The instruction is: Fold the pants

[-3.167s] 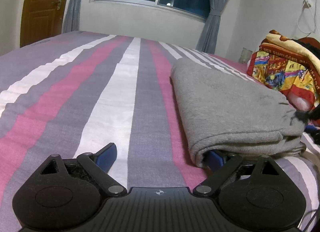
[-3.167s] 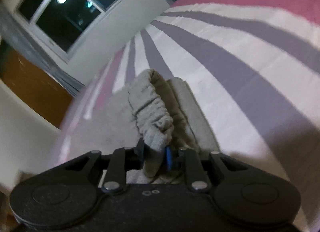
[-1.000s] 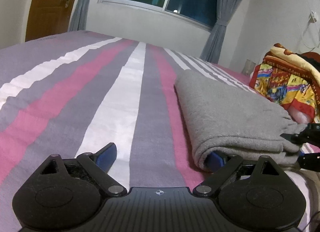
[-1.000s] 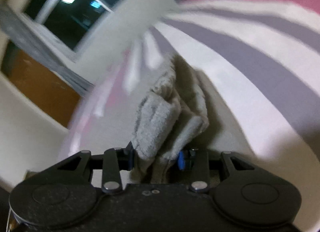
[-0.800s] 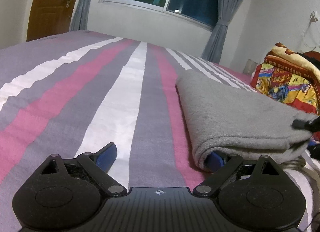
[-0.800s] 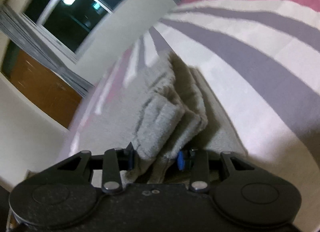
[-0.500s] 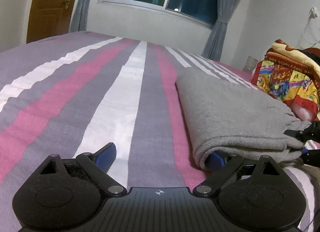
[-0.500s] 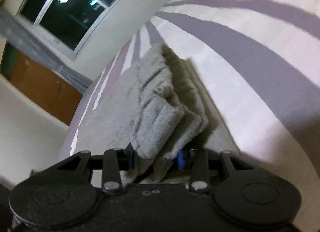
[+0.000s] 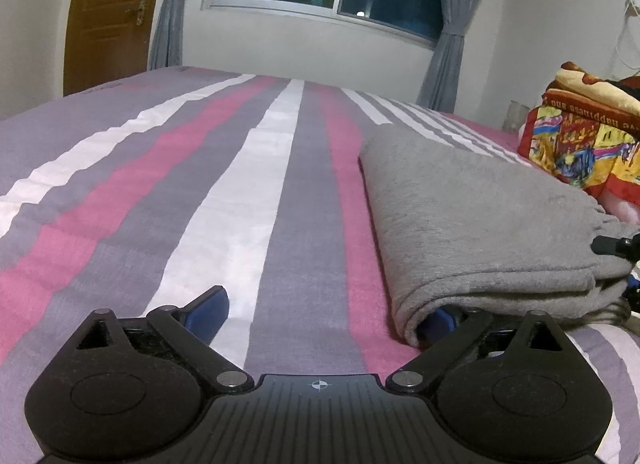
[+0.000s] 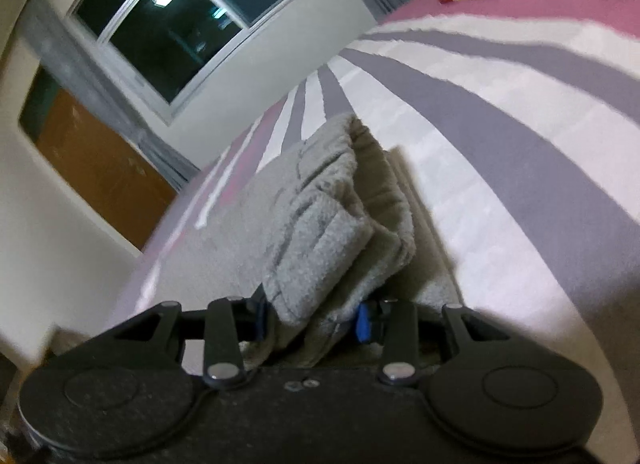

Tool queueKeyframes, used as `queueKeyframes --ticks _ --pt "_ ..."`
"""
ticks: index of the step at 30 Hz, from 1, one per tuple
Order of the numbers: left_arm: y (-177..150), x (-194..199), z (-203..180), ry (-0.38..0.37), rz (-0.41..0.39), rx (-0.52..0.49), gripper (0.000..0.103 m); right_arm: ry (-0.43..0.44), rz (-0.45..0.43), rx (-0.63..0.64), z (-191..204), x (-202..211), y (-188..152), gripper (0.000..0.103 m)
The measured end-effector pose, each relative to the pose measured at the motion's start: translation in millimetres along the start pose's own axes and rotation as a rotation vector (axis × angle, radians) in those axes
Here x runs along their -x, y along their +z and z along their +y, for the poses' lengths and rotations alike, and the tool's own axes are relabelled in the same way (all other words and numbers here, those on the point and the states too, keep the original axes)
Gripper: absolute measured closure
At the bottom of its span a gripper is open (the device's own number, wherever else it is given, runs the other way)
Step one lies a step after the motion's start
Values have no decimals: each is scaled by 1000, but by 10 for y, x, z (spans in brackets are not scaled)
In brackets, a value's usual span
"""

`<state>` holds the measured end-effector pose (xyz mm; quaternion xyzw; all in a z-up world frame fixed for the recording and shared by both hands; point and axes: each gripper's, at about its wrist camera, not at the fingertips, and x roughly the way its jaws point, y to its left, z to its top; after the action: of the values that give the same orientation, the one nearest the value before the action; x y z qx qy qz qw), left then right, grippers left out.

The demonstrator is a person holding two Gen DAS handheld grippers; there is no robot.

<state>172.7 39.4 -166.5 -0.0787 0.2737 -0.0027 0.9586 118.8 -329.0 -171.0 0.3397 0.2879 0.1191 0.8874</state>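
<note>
- The left gripper is spread wide and opening further, grasping nothing; its right finger is tucked under the folded grey pants, lower right of the frame.
- The right gripper clamps a bunched pants edge, low at centre.
- The pants lie on the striped bed.

Pants fuzzy grey fleece, probably; bedsheet matt woven cloth.

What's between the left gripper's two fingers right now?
Only striped bedsheet, in the left wrist view; the opening left gripper has one finger tucked under the grey pants.
</note>
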Motion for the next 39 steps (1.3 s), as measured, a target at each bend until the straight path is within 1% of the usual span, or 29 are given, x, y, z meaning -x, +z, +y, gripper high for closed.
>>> queueKeyframes --ticks 4,6,8,10,11,12,13,14,15,16,18,19,20,21,22,23,24,25,26,27,28,29,31,32,34,35,36,38,39 --pt "12 9 -31 16 14 -10 5 14 23 -83 -137 -85 -14 65" --pt "38 47 -81 35 32 -23 5 33 32 -88 -141 -53 -19 62" --pt "39 132 -100 40 41 -32 5 34 15 -109 -179 48 -25 53" --pt "37 266 -102 38 46 -33 5 24 -24 -168 -265 180 -15 49" --pt "51 343 -89 19 43 -24 5 22 -44 -192 -305 252 4 49" --pt "65 434 -62 -5 34 -15 5 -13 -94 -204 -326 352 27 49" --pt "80 517 -29 -14 24 -5 5 -89 -168 -195 -334 476 63 42" --pt "103 600 10 -14 11 12 5 -117 -216 -185 -341 569 114 45" --pt "141 683 58 -11 -19 38 5 -111 -241 -179 -351 635 183 47" --pt "195 734 100 -27 -53 59 5 -101 -255 -146 -313 675 253 50" --pt "367 710 113 -66 -97 87 6 -93 -252 18 -83 661 357 56" --pt "467 629 80 -93 -98 93 6 -68 -235 123 76 613 377 71" --pt "559 536 19 -122 -98 93 6 -54 -208 243 252 536 374 96" --pt "647 430 -77 -153 -97 84 7 -65 -179 365 428 436 347 102" --pt "718 323 -196 -180 -104 63 7 -76 -146 465 565 319 307 100" --pt "762 221 -302 -204 -100 44 7 -80 -113 525 636 208 271 100" --pt "795 65 -427 -234 -60 21 7 -96 -82 567 673 91 238 100" --pt "798 -80 -553 -246 -6 -7 7 -144 -52 601 667 -31 208 94" --pt "756 -251 -680 -231 60 -47 7 -199 -5 616 612 -148 177 92" --pt "699 -417 -757 -219 151 -78 6 -229 34 609 523 -225 163 92" --pt "627 -582 -792 -214 250 -97 6 -223 39 591 447 -216 163 92" --pt "591 -606 -760 -225 246 -67 6 -214 44 587 417 -182 174 92" --pt "666 -588 -698 -245 222 -23 6 -200 77 606 469 -182 265 90" --pt "721 -566 -683 -238 188 -13 6 -187 65 617 502 -149 322 83" --pt "901 -599 -661 -262 127 16 6 -182 -2 641 571 -110 416 73" --pt "979 -659 -672 -264 117 17 6 -188 -14 642 586 -133 483 72" --pt "1090 -758 -721 -242 119 -19 6 -194 -8 634 603 -209 568 72" --pt "1258 -972 -815 -164 127 -98 6 -215 10 635 650 -400 715 73" --pt "1341 -1116 -829 -131 151 -112 6 -221 11 651 695 -494 773 72"
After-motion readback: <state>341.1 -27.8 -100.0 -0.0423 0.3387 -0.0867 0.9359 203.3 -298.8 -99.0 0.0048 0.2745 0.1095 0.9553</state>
